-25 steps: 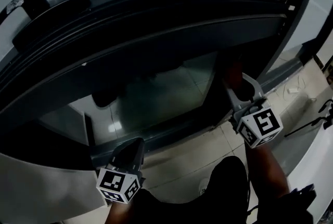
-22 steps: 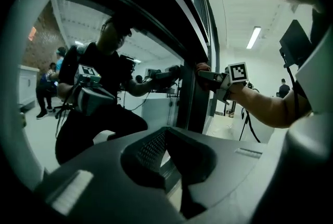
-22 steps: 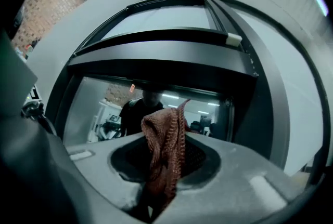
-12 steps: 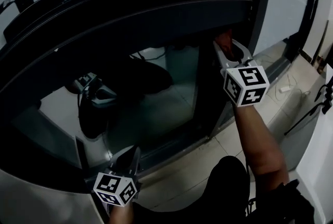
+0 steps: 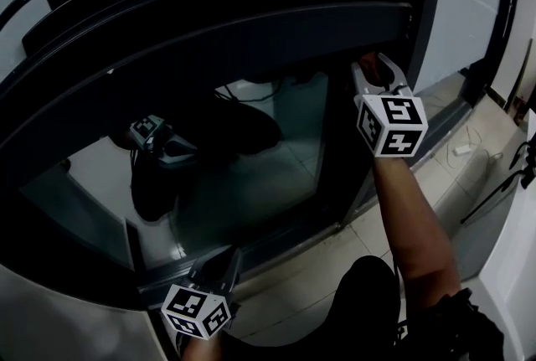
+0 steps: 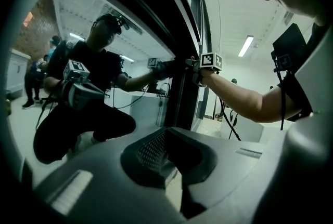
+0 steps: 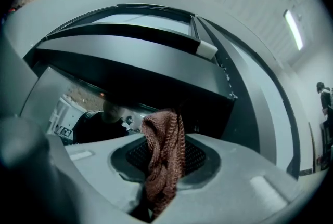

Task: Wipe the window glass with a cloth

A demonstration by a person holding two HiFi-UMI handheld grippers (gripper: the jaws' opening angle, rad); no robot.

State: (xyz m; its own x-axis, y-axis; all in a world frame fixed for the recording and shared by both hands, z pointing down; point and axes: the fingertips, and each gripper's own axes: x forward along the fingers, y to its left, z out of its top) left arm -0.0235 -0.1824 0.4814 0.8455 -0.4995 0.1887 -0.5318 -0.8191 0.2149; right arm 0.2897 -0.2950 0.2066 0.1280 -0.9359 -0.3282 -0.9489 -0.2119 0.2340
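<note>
The right gripper [image 5: 374, 73] is clamping a reddish-brown knitted cloth [image 7: 164, 153] between its jaws, with the cloth poking out ahead toward the window glass [image 5: 251, 158]. It is working at the pane's upper right corner, just beside the dark vertical frame [image 5: 423, 16], so the pane is stretching away left and down from the cloth. The left gripper [image 5: 219, 265], jaws together on nothing, is hanging low by the bottom frame, well apart.

Right gripper [image 5: 378, 73] raised, clamping cloth [image 7: 164, 155] (left gripper [image 5: 221, 262] low, closed).
</note>
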